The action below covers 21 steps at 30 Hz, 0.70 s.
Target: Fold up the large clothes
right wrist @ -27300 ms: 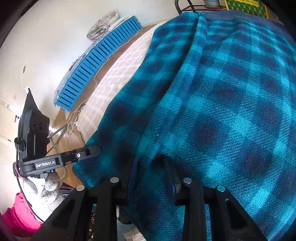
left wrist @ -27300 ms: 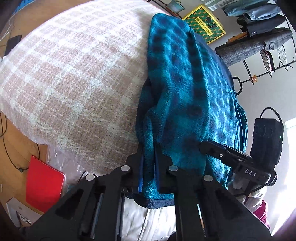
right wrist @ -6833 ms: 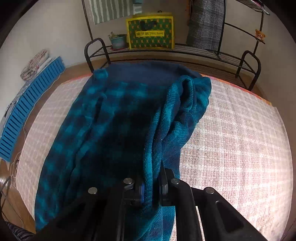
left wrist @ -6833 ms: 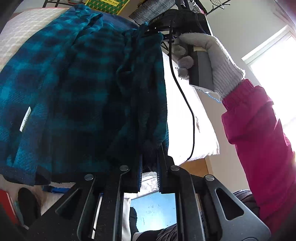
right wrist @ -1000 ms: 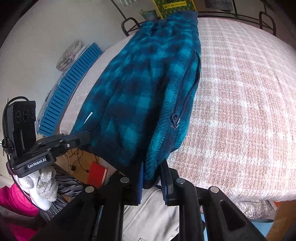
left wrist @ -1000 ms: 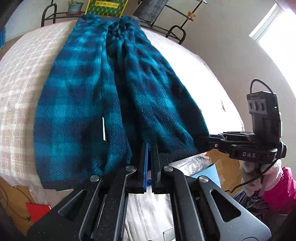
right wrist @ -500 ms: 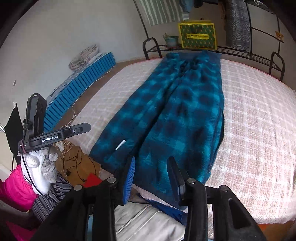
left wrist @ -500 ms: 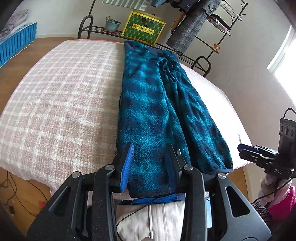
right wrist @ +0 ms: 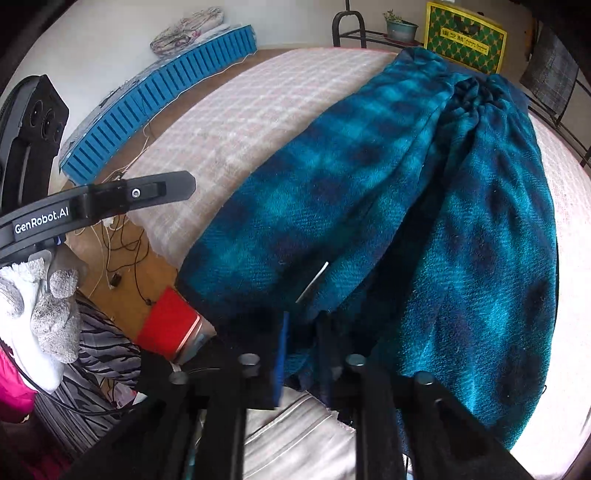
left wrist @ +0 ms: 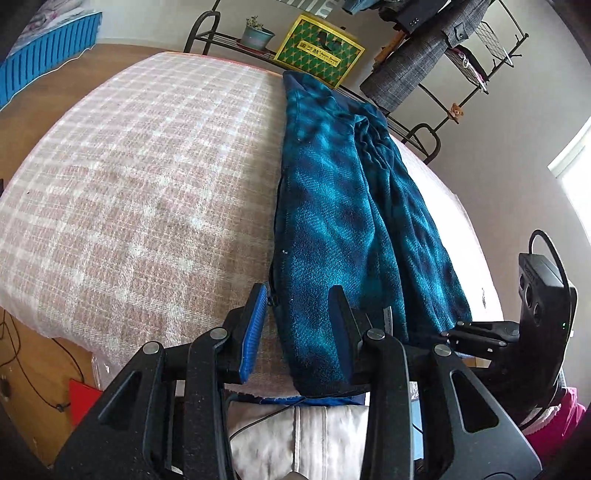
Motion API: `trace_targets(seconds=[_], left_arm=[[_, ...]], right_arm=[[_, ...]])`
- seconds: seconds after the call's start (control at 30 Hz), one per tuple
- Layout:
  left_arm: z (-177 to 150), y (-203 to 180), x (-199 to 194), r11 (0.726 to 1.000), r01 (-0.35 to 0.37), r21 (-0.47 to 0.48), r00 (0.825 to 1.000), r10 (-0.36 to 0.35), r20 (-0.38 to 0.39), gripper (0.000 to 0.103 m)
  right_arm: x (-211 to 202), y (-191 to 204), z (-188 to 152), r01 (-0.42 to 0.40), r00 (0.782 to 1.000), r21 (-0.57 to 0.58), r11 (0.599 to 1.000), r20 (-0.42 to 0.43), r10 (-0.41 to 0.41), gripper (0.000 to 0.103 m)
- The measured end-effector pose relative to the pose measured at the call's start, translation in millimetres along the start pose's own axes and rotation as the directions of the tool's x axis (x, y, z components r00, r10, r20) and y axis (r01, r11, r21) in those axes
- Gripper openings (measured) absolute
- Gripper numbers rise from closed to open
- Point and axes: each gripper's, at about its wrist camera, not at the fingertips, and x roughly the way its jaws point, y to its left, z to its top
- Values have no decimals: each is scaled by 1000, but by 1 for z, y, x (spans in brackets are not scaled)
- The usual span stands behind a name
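Note:
A teal and navy plaid fleece garment (left wrist: 332, 206) lies folded lengthwise on the pink-and-white checked cover (left wrist: 147, 184), its hem at the near edge. My left gripper (left wrist: 297, 314) is open over the hem's left corner, with the fabric edge between its fingers but not pressed. In the right wrist view the garment (right wrist: 443, 221) fills the middle. My right gripper (right wrist: 301, 350) is closing, and its jaws pinch a bunch of the dark hem near a white label (right wrist: 312, 282). A gloved hand (right wrist: 48, 314) holds the left gripper's handle.
A metal rack at the far end carries a green-and-yellow box (left wrist: 321, 51) and a potted plant (left wrist: 256, 35); clothes hang at the right (left wrist: 417, 62). A blue slatted panel (right wrist: 166, 92) leans on the wall. Cables (right wrist: 122, 240) and a red object (right wrist: 166, 321) lie on the floor.
My right gripper has moved in close to the hem and shut on it. The left gripper stays open and has shifted slightly toward the garment's left edge.

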Motion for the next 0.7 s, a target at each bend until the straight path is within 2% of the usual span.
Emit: trace_targets(seconds=[0.07,0.17,0.23,0.33,0.4,0.47,0.5,0.53,0.6,0.7], left_arm=[[-1,-1,0,1000,4,3,1000,-4,-3,33],[-4,-2,3,1000,-1,9,1000,1,-16,34],[-7,-2,11,1000,-9,8,999,10,-45,40],[-7,5,29,998,23,-62,995,-29,-95,40],[-8,11,41,993,23,-115,992,-37,-119,40],[-11,11,55,992,28,-125,986,-47,-158,40],[-13,10,61,991,41,-127,983,-63,-173,40],[-16,9,64,991,51,-127,981,-73,-179,40],[-18,6,63,992,50,-114,983,-70,-171,40],[-23,8,61,988,75,-133,977,-100,-191,40]], right_arm=[[-9,-10,-4,-48,999,47,998,15,47,0],[-36,-24,-19,-115,990,98,988,89,107,0],[-27,-31,-29,-130,990,132,983,64,122,0],[-2,-36,-38,-154,988,175,973,36,150,0],[-1,-36,-34,-170,985,185,968,46,164,0],[-7,-35,-33,-172,985,168,971,49,166,3],[-13,-34,-34,-182,983,160,970,63,174,6],[-21,-36,-38,-194,980,156,969,82,183,14],[-43,-43,-46,-218,970,159,963,144,196,36],[-75,-68,-62,-165,966,206,964,229,117,45]])
